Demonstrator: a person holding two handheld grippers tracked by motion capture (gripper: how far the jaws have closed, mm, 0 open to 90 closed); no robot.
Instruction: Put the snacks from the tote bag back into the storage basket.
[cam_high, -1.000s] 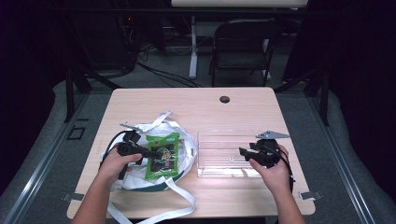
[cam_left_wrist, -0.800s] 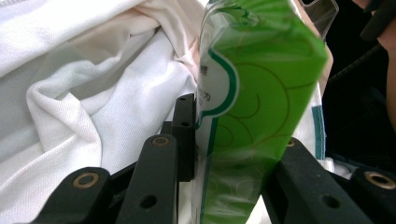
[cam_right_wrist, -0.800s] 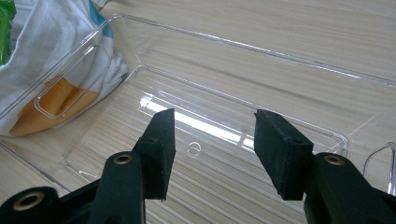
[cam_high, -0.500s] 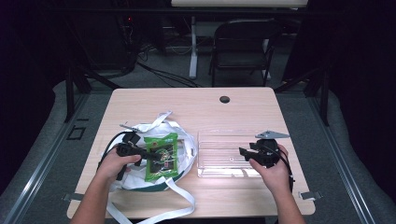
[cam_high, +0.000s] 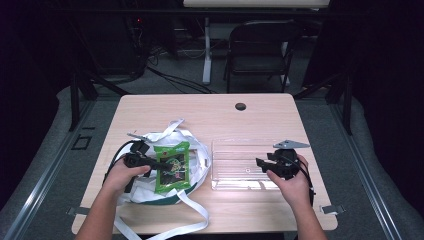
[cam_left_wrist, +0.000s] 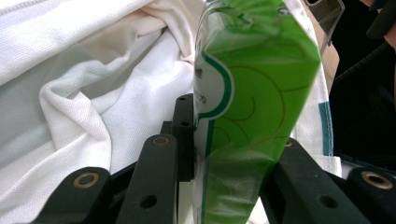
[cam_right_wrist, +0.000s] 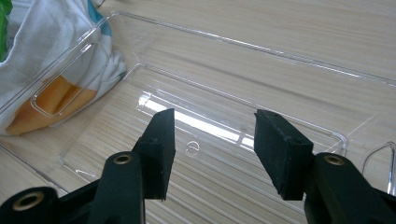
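Note:
A green snack packet (cam_high: 171, 166) lies on a white cloth bag (cam_high: 145, 189) at the table's left. My left gripper (cam_high: 156, 163) is shut on the packet's left edge; its jaws have just been closing on it. In the left gripper view the packet (cam_left_wrist: 252, 93) stands edge-on between the black jaws of that gripper (cam_left_wrist: 233, 135), with the bag's cloth (cam_left_wrist: 93, 93) behind. A clear plastic tray (cam_high: 235, 167) sits to the right. My right gripper (cam_high: 261, 163) hovers open over the tray's right part. The right gripper (cam_right_wrist: 212, 126) holds nothing, and the tray floor (cam_right_wrist: 261, 46) shows beneath it.
The bag's white straps (cam_high: 195, 212) trail toward the table's front edge. A corner of the bag (cam_right_wrist: 42, 42) touches the tray's left wall. A black round grommet (cam_high: 240, 106) sits near the far edge. A folding chair (cam_high: 260, 50) stands behind the table.

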